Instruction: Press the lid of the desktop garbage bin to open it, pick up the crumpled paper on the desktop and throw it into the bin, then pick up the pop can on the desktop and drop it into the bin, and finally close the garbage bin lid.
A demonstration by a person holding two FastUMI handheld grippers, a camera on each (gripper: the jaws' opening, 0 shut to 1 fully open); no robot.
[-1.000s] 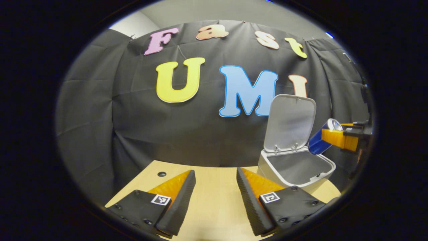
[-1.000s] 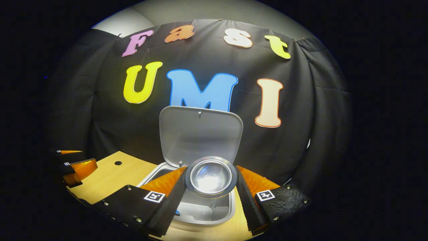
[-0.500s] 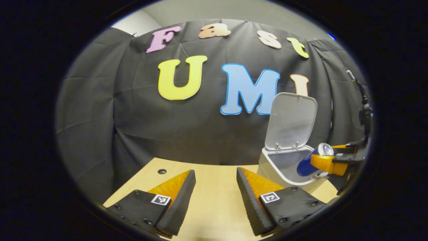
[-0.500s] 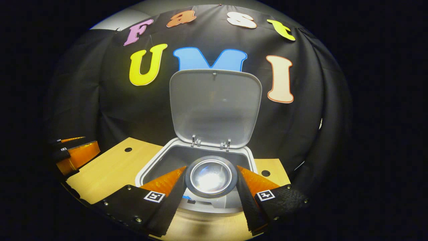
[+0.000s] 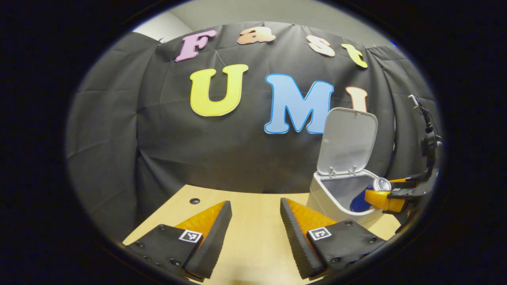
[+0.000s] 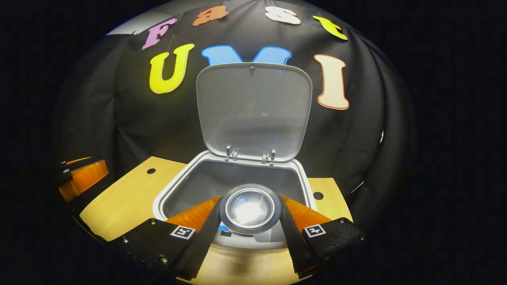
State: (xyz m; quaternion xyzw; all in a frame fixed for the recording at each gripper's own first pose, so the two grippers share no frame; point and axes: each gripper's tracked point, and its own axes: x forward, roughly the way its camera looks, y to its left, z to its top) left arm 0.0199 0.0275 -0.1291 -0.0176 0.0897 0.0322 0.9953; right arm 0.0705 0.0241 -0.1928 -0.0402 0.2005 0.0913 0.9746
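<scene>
The white desktop bin (image 6: 178, 186) stands on the wooden table with its lid (image 6: 253, 111) raised upright. My right gripper (image 6: 249, 219) is shut on the blue pop can (image 6: 249, 208), whose round metal end faces the camera, held over the bin's opening. In the left gripper view the bin (image 5: 323, 198) sits at the right, and the can (image 5: 362, 198) dips partly below its rim, slanted, clamped by the right gripper (image 5: 386, 198). My left gripper (image 5: 253, 237) stands open over the table with nothing between its fingers. The inside of the bin is mostly hidden.
The wooden table (image 5: 253, 221) has small round holes (image 5: 194, 200) near its back edge. The black cloth wall hangs close behind the bin. In the right gripper view, the left gripper (image 6: 79, 180) sits at the far left over the table.
The right gripper has carried the can down and forward, from above the bin's rim into its opening. The left gripper has barely moved.
</scene>
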